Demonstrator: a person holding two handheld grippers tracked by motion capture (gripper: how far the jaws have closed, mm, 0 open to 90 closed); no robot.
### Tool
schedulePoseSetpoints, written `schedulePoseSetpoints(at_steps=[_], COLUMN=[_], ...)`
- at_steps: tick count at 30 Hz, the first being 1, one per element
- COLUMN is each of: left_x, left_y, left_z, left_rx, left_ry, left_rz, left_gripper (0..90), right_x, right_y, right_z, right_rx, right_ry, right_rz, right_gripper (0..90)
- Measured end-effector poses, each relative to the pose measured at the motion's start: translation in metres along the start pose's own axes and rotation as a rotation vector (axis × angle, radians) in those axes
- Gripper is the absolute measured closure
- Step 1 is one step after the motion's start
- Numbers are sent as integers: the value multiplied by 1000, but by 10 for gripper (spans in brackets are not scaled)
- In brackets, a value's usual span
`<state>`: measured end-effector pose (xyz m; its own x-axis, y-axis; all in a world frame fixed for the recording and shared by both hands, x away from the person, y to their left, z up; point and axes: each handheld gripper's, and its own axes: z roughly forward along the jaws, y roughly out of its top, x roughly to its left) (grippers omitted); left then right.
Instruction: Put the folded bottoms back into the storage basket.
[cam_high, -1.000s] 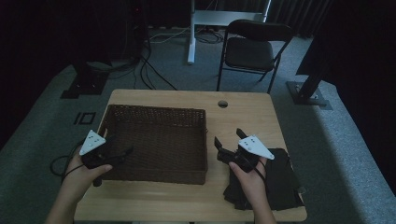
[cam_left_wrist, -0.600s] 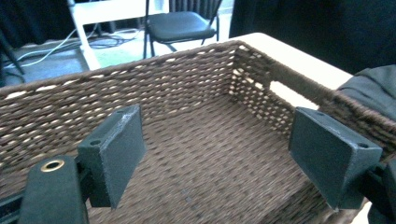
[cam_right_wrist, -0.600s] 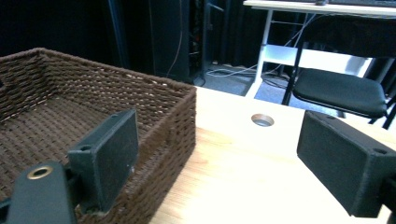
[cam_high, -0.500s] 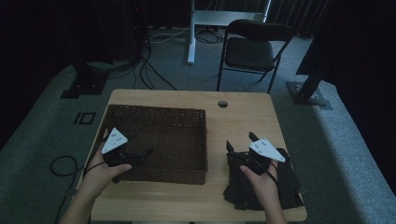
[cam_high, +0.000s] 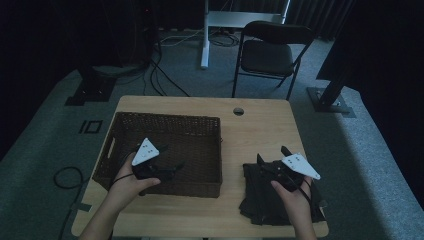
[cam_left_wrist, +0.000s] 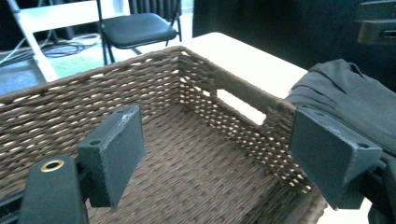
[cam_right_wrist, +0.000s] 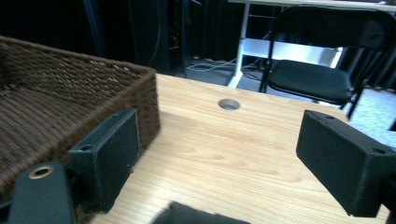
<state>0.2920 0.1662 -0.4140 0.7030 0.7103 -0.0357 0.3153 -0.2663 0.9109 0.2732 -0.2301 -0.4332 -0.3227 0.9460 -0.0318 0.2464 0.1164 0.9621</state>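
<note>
On the wooden table (cam_high: 260, 130), taking the wicker basket (cam_high: 165, 125) as the landmark, the nearest things are the person's two hands at the table's near edge. The left hand (cam_high: 131, 181) reaches over the basket's near wall and carries the left gripper (cam_high: 172, 167) above the basket's floor, toward its near-left part, pointing across toward the basket's right wall. In the left gripper view (cam_left_wrist: 219, 154) its two dark pads stand wide apart with nothing between them, and beyond them lie the woven floor and the right end wall with its handle slot (cam_left_wrist: 240, 106).

Just right of the basket, apart from its right wall, a dark folded cloth (cam_high: 260, 200) lies on the table near the near edge. The right hand (cam_high: 292, 192) rests over this cloth, and the right gripper (cam_high: 270, 159) hangs above the cloth's far end, pointing away from the person. In the right gripper view (cam_right_wrist: 215, 158) the jaws are spread wide and empty; a dark edge of the cloth (cam_right_wrist: 196, 214) shows just below them, and the basket's corner (cam_right_wrist: 144, 93) stands to the left of the left pad. I cannot tell whether the gripper's underside touches the cloth.

Farther on, beyond the basket's far-right corner, a round hole (cam_high: 238, 111) sits in the tabletop near its far edge. Past the table, well behind the basket, a black folding chair (cam_high: 272, 55) stands on the grey carpet, with a white desk frame (cam_high: 220, 25) behind it.
</note>
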Motion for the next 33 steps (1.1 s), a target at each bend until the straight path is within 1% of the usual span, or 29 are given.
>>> schedulePoseSetpoints(at_steps=[2, 6, 13, 15, 17, 21, 24, 30, 31, 33], left_x=[-5, -15, -33, -39, -45, -58, -69, -91, -91, -100], left_y=[2, 6, 13, 15, 17, 20, 22, 23, 23, 22], left_z=[5, 15, 33, 38, 43, 55, 64, 84, 84, 93], left_rx=[1, 2, 2, -2, -7, -4, 1, -9, -9, 1], left_ry=[-14, -41, -89, -99, -113, -142, -169, -227, -227, -241], left_rz=[7, 18, 39, 38, 41, 49, 57, 54, 54, 65], left_gripper=[191, 191, 191, 191, 191, 191, 191, 191, 191, 191], right_x=[-4, -10, -22, -25, -29, -36, -42, -51, -51, -54], right_y=[-2, -7, -15, -17, -20, -25, -29, -34, -34, -36], right_z=[-2, -7, -13, -14, -16, -20, -22, -27, -27, -29], right_rx=[8, 25, 37, 42, 45, 54, 60, 69, 69, 68], right_ry=[-3, -13, -31, -40, -47, -63, -74, -92, -92, -95], right_rz=[3, -8, 0, -1, 8, 7, 14, 19, 19, 19], right_gripper=[128, 130, 130, 130, 130, 130, 130, 130, 130, 130])
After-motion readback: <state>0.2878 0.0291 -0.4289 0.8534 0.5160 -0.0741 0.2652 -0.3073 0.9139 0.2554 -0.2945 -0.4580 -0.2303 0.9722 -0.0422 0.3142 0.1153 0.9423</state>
